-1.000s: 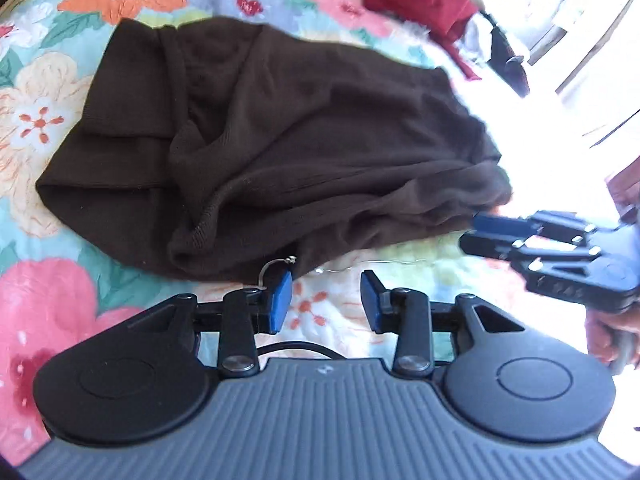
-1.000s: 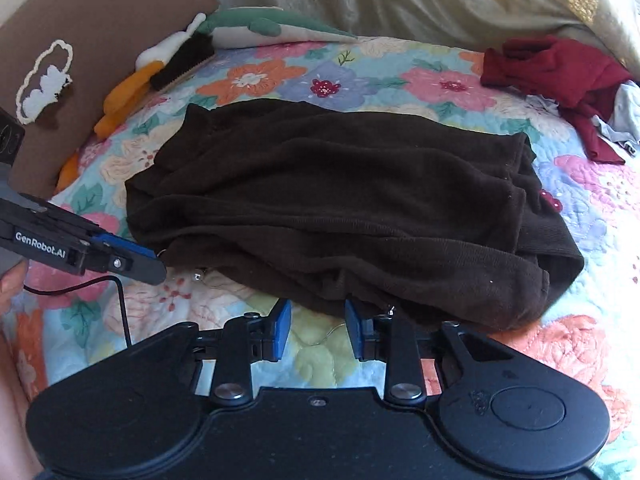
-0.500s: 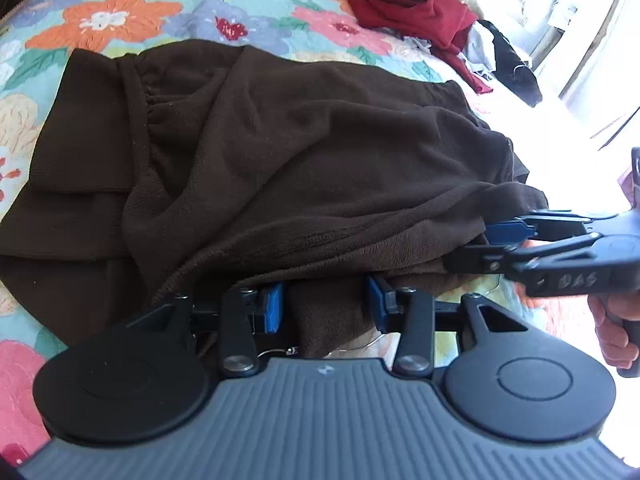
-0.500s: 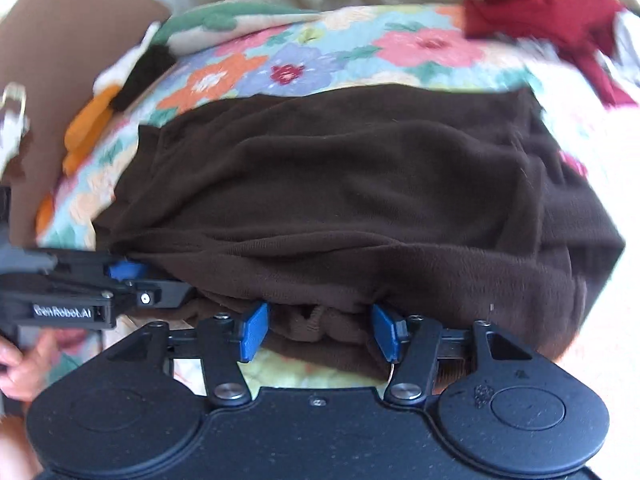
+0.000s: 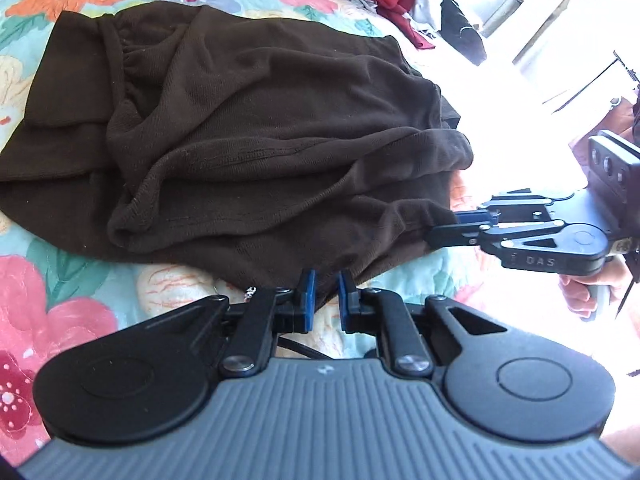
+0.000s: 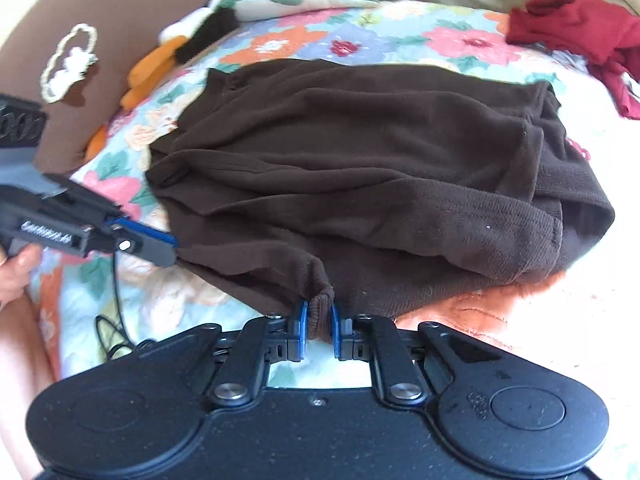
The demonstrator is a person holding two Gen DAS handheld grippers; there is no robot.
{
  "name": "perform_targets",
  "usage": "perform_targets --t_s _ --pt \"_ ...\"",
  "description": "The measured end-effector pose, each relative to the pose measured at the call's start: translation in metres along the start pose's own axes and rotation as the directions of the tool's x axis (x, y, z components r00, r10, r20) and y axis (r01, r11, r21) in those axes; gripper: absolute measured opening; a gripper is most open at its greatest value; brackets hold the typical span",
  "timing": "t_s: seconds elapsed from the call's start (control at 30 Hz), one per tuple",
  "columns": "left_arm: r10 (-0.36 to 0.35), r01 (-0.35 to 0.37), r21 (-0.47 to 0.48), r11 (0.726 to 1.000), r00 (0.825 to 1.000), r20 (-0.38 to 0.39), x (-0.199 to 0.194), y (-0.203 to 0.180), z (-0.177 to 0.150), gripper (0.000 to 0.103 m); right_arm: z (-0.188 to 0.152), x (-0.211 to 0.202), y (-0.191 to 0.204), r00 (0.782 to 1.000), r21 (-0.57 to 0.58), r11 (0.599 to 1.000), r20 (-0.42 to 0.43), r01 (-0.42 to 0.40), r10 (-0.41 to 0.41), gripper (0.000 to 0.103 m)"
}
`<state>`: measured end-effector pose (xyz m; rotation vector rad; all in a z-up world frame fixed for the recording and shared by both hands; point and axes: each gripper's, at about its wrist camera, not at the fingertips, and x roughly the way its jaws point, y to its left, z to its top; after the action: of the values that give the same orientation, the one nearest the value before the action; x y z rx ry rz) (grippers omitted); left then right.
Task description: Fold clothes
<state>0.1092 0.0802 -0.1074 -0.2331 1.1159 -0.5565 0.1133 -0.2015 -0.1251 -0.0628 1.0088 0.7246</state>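
Both of my grippers, left gripper and right gripper, are closing on the near hem of the brown garment lying rumpled on the floral quilt, so I should lift evenly, keeping that edge taut.

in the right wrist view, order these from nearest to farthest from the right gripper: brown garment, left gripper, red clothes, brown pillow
1. brown garment: its near hem is bunched between the closing pads of the right gripper.
2. left gripper: left side, at the same hem.
3. brown pillow: far left, at the edge of the bed.
4. red clothes: far right corner. The last two are close to call.
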Motion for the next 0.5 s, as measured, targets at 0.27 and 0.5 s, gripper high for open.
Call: perform_targets --t_s 0.27,0.5 --pt "-0.017 0.018 -0.037 0.999 0.999 0.036 -0.016 0.009 -0.002 0.032 0.007 -0.018 0.011 1.000 0.026 1.000 -0.018 -0.001 0.002 0.036" --pt "0.106 -0.096 -0.110 0.989 0.991 0.081 -0.031 0.033 0.004 0.040 0.013 0.012 0.016 0.999 0.013 1.000 -0.050 -0.004 0.005 0.050"
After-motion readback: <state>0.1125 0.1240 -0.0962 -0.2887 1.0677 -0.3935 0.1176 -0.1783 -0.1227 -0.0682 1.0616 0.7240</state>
